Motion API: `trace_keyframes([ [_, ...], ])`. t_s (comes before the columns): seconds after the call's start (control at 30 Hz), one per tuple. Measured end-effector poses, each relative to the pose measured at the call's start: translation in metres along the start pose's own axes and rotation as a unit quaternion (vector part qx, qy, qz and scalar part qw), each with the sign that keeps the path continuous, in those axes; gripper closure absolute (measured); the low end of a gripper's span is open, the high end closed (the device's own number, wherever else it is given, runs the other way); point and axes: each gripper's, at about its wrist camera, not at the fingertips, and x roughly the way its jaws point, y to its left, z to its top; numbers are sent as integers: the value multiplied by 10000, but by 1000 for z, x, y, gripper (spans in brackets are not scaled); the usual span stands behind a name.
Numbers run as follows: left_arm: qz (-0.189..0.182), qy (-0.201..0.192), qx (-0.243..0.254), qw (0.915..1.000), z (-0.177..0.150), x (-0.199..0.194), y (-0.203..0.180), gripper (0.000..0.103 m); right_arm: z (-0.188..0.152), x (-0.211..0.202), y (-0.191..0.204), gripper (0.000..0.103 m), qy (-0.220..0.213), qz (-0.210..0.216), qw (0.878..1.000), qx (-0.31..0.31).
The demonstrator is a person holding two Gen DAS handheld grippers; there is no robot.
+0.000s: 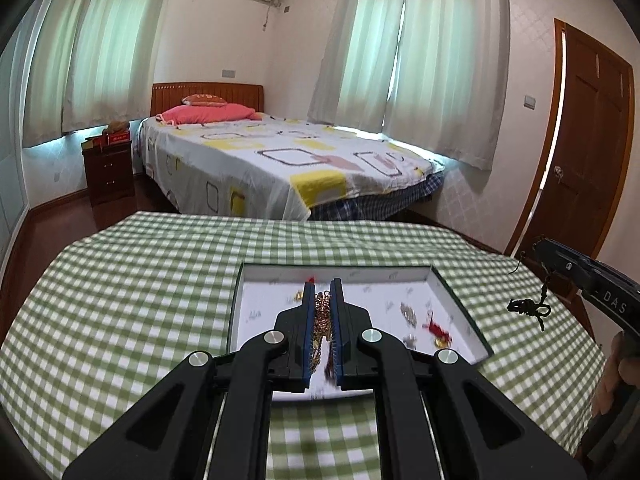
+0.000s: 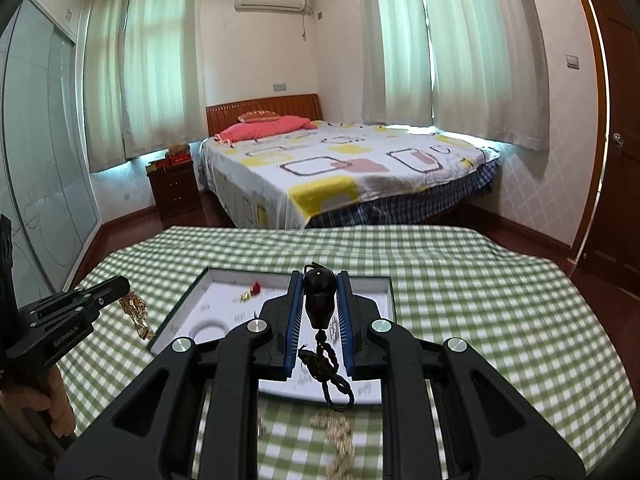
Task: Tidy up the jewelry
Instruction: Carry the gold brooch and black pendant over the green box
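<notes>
Checked cloth (image 1: 140, 300) is covering the table under a white tray (image 1: 452, 292); left gripper (image 1: 323, 292) is clamping a gold chain (image 1: 322, 308), right gripper (image 2: 318, 284) pinching a dark pendant (image 2: 318, 300) above it.

Black hand-held gripper (image 1: 323, 292) — blue ribbed pads (image 1: 308, 320), silver pivot screws — white lettering

The lower part of the gold chain (image 1: 322, 320) is hidden between the left gripper (image 1: 322, 286) pads. Small pieces in the tray (image 1: 460, 300) (red, silver, gold) are too blurred to identify. The dark cord (image 1: 530, 310) hanging from the right gripper (image 2: 319, 276) is partly cut off behind it. A pale beaded strand (image 2: 340, 440) on the tablecloth (image 2: 480, 300) is motion-blurred.
</notes>
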Motion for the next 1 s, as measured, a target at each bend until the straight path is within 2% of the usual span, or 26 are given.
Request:
trace_keyframes([
  [0.23,46,-153,-17,9999,29,28,6,95,21,32,-7,86,-122,-66,9999,-86],
  [0.4,99,-38,5,9999,34,60,13,95,19,69,-14,86,-31,-126,9999,-61],
  [0.7,298,639,79,9975,12,136,24,95,-6,143,-34,86,592,-174,9981,36],
  [1.0,435,1432,141,9886,-2,181,29,95,-34,196,-50,86,1453,-222,9890,166],
])
